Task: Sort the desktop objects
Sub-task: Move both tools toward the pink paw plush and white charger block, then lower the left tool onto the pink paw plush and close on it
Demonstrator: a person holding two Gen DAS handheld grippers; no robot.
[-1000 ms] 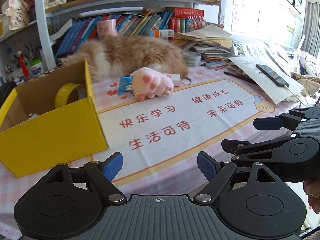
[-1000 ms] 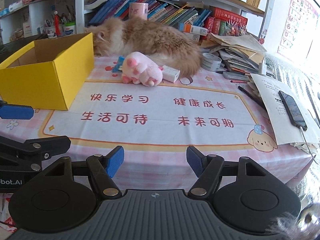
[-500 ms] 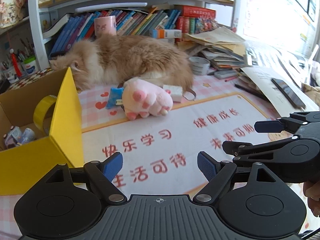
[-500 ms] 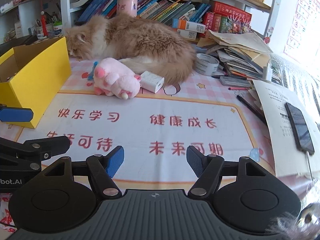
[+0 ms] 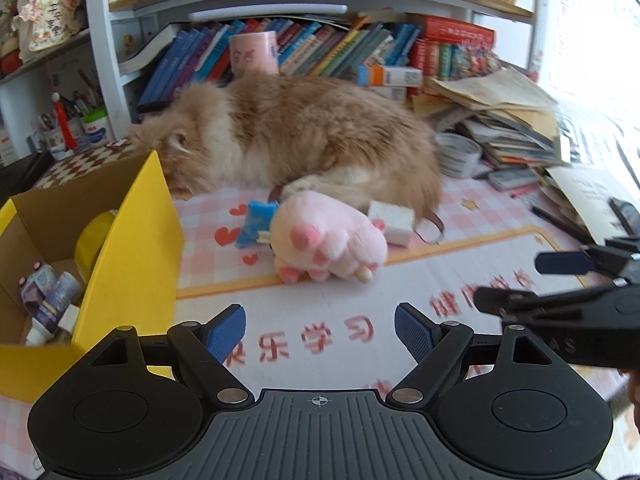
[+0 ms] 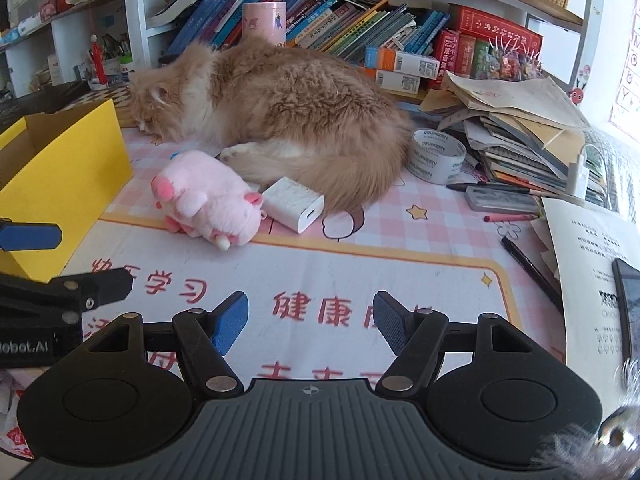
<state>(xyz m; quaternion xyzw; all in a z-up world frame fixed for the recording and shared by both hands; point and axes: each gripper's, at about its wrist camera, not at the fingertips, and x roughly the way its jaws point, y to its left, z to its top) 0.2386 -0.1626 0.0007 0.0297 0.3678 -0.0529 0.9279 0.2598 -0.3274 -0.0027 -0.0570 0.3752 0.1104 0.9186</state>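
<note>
One pink paw plush (image 6: pixel 208 200) lies lengthwise, toes toward the camera.

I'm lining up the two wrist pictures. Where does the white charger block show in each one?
Left wrist: white charger block right of centre, partly hidden behind the pink paw plush.
Right wrist: white charger block near centre, in full view, just right of the pink paw plush.
Shared landmark: the cat lying just behind it.
</note>
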